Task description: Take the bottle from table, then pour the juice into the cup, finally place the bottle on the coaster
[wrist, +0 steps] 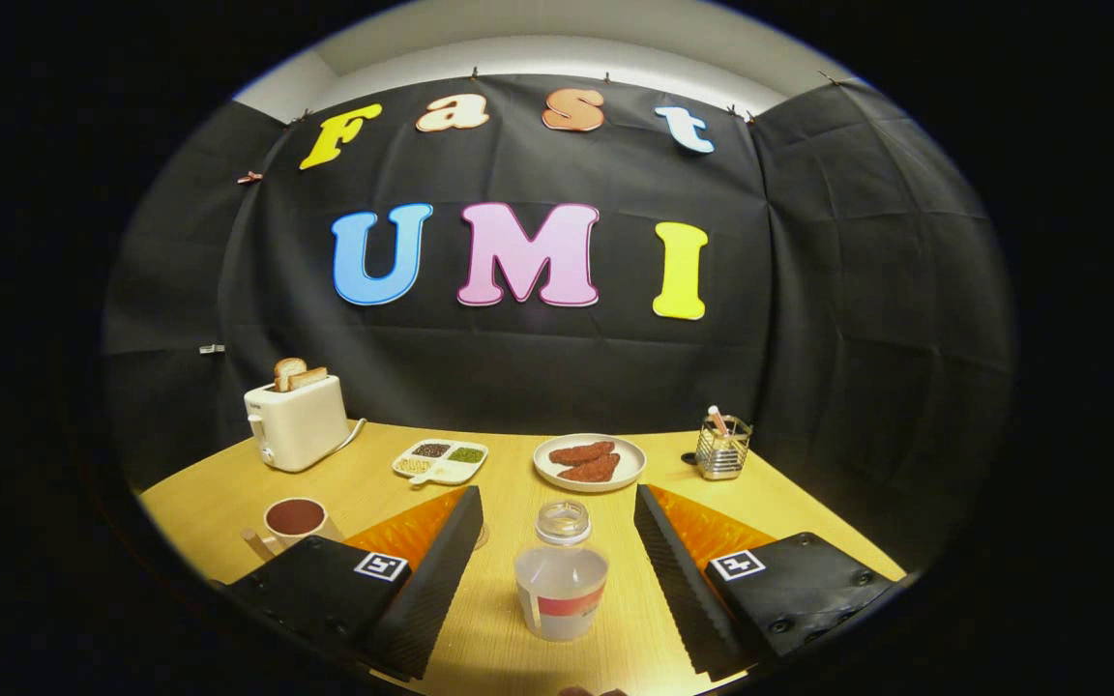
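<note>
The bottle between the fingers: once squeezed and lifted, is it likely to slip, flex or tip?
The bottle looks like thin clear plastic, so it may flex. It stands upright without a cap and could spill if tilted. The hand-held gripper is open around it, not touching.

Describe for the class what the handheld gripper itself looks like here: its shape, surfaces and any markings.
The gripper has two long wedge-shaped fingers whose inner faces are ribbed with fine ridges. Each finger is fixed to a blocky base with visible screw heads, and each base carries a small square black-and-white marker tag. No cables can be seen.
</note>
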{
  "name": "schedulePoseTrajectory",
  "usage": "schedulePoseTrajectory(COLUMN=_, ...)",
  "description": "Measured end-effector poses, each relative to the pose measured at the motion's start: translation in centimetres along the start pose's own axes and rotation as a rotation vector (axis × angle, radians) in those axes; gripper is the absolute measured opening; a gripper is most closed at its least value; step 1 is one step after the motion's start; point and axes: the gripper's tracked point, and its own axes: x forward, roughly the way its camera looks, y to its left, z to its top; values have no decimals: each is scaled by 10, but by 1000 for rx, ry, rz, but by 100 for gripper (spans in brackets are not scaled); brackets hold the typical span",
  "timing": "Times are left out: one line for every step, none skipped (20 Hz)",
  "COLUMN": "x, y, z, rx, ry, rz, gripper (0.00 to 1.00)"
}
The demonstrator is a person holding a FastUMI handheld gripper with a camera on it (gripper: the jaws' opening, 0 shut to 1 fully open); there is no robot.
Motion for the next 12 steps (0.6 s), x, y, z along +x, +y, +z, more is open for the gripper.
schedulePoseTrajectory(x=4, y=-2, z=-7, rx=-2, ry=10, rz=-9, gripper=97)
schedulePoseTrajectory(x=8, y=-4, z=-15, rx=-2, ry=20, rz=-11, gripper=97)
schedulePoseTrajectory(x=10, y=-5, z=-23, rx=-1, ry=28, rz=-10, gripper=97)
schedulePoseTrajectory(x=12, y=-5, z=-29, rx=-4, ry=34, rz=-9, gripper=97)
schedulePoseTrajectory(x=13, y=-4, z=-34, rx=-7, ry=39, rz=-5, gripper=97)
schedulePoseTrajectory(x=15, y=-3, z=-39, rx=-10, ry=41, rz=3, gripper=97)
schedulePoseTrajectory(x=16, y=-2, z=-42, rx=-13, ry=43, rz=9, gripper=97)
schedulePoseTrajectory(x=17, y=-2, z=-45, rx=-14, ry=42, rz=12, gripper=97)
schedulePoseTrajectory(x=18, y=-2, z=-47, rx=-13, ry=40, rz=15, gripper=97)
schedulePoseTrajectory(x=20, y=-1, z=-50, rx=-13, ry=41, rz=14, gripper=97)
schedulePoseTrajectory(x=23, y=-1, z=-53, rx=-14, ry=46, rz=14, gripper=97)
schedulePoseTrajectory(x=25, y=1, z=-56, rx=-13, ry=51, rz=18, gripper=97)
